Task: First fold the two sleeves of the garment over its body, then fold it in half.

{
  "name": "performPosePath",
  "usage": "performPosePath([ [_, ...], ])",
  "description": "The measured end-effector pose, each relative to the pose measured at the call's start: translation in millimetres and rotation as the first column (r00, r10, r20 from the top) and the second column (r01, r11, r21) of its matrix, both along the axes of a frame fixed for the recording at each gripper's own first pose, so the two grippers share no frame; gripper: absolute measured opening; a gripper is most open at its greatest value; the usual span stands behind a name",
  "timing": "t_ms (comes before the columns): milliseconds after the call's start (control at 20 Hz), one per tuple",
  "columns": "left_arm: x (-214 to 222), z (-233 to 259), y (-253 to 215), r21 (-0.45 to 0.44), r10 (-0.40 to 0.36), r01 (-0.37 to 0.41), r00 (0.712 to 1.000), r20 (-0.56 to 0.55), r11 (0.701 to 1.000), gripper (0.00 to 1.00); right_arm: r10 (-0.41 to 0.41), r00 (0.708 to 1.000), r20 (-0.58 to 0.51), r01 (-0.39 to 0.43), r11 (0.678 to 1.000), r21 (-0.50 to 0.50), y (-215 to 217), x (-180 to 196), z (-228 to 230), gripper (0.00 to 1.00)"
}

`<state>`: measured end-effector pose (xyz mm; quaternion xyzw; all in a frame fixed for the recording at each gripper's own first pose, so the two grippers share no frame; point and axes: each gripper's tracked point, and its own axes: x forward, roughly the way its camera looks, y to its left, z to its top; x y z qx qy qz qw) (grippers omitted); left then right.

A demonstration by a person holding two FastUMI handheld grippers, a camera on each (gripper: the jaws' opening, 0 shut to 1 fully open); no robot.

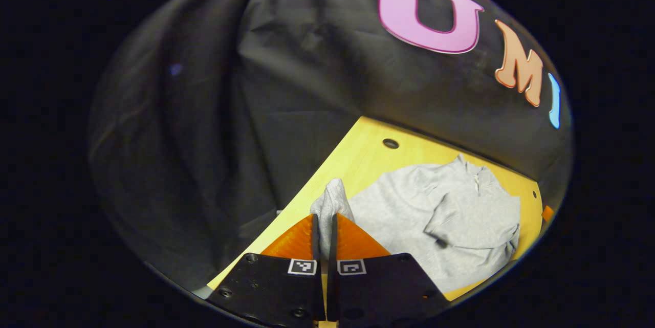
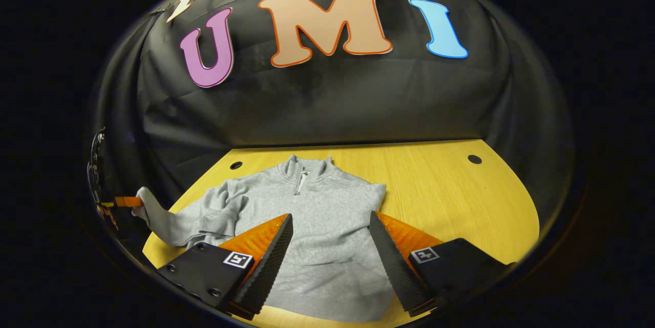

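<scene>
So the grey pullover (image 2: pixel 327 236) lies flat on the yellow table (image 2: pixel 460 200), right under the right claw (image 2: pixel 330 256), whose fingers sit wide apart over the body. The left claw (image 1: pixel 323 236) is clamped on one sleeve cuff (image 1: pixel 333 200), lifted off to the pullover's side. I'd carry that cuff low across the chest and drop it flat. Count: one table, one pullover, two claws.

The place was a recording booth, not a home. A black cloth wall (image 2: pixel 327 108) hung creased and draped behind a bare yellow wooden table (image 2: pixel 450 190), whose top had small round holes (image 2: pixel 474 159) drilled in it.
</scene>
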<state>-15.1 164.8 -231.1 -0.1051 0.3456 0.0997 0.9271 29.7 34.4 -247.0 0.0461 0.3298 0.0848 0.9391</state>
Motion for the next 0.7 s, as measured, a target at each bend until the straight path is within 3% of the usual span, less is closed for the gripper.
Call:
performPosePath([
  [400,60,34,-103,-0.023,-0.181,0.183,0.98,0.08,0.983,0.0,-0.09,0.996,-0.001,0.09,0.996,-0.014,-59,-19,2,0.96],
  [700,87,48,-195,-0.023,-0.32,0.324,0.941,0.107,0.946,0.0,-0.143,0.99,-0.017,0.142,0.989,-0.029,-100,-39,-1,0.96],
])
